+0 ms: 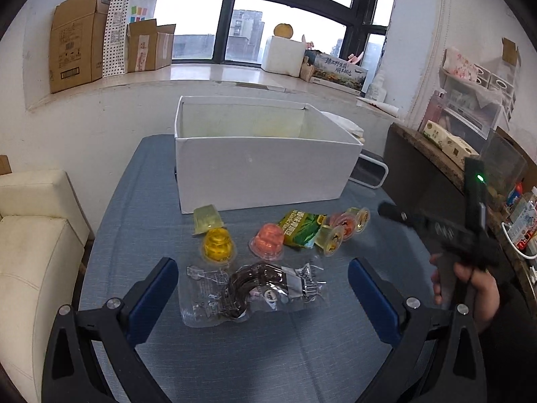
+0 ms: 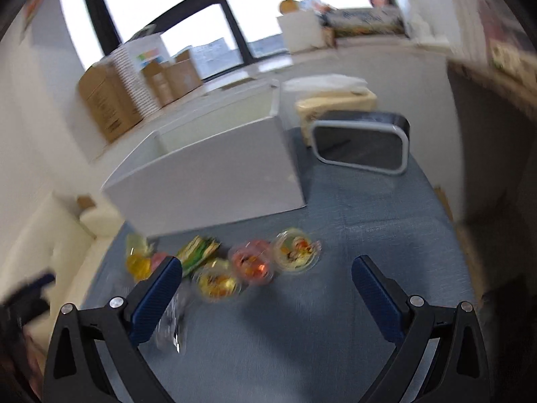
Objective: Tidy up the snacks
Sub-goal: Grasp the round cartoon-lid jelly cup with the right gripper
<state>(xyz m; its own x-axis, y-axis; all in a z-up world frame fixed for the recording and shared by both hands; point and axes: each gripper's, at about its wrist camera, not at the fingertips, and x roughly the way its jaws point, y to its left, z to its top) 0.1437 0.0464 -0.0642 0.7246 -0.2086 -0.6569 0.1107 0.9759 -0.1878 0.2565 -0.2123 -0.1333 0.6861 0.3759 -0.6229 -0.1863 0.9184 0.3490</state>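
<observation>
Both my grippers, left [image 1: 263, 288] and right [image 2: 266, 288], are spread wide, holding nothing. Centre frame: crinkly clear wrapper [image 1: 251, 290], domed jelly cups [image 1: 218, 245], matte white box [image 1: 265, 164]; print unreadable.

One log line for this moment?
left gripper: open over clear packet | right gripper: open, empty | white box: no snacks visible
</observation>
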